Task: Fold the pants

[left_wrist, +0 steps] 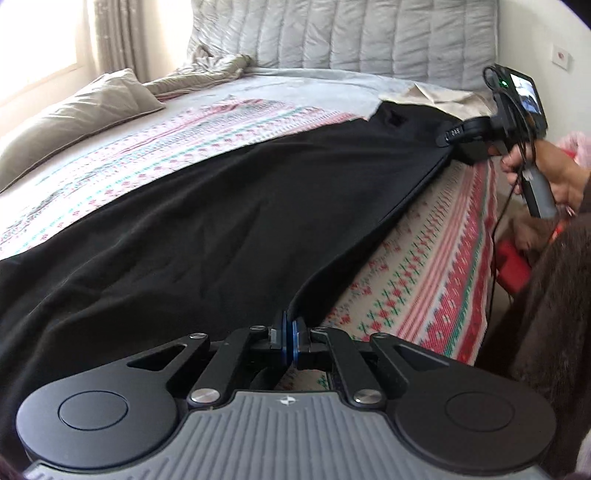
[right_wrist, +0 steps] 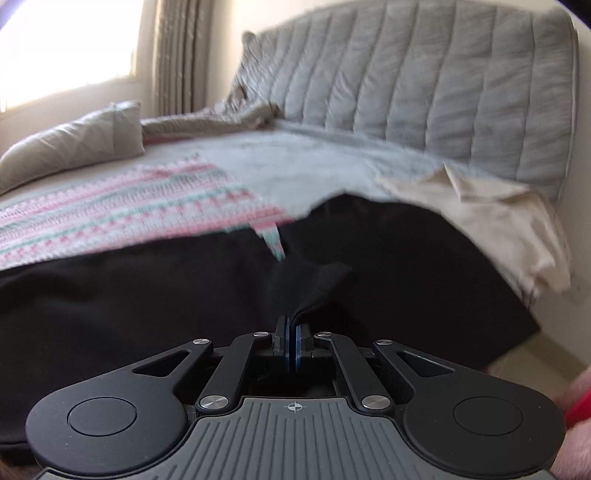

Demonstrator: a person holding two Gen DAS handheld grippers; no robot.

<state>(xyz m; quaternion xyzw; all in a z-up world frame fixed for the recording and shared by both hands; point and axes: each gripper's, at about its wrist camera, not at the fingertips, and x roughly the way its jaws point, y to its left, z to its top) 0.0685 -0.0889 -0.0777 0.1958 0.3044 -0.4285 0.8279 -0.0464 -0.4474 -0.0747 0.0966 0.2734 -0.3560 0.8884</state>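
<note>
Black pants (left_wrist: pixel 221 206) lie spread lengthwise over the patterned bedspread (left_wrist: pixel 424 266). My left gripper (left_wrist: pixel 290 332) is shut on the near edge of the pants, close to the bed's side. My right gripper (left_wrist: pixel 448 138) shows far off in the left wrist view, shut on the other end of the same edge, held by a hand. In the right wrist view the right gripper (right_wrist: pixel 293 332) pinches a raised fold of the black pants (right_wrist: pixel 369 251). The edge between both grippers is pulled fairly straight.
A grey quilted headboard (left_wrist: pixel 369 33) stands at the back. A grey pillow (left_wrist: pixel 74 110) lies at the left near the window. A cream cloth (right_wrist: pixel 491 218) and a light grey sheet (right_wrist: pixel 295 166) lie beyond the pants. A red object (left_wrist: pixel 513 266) sits beside the bed.
</note>
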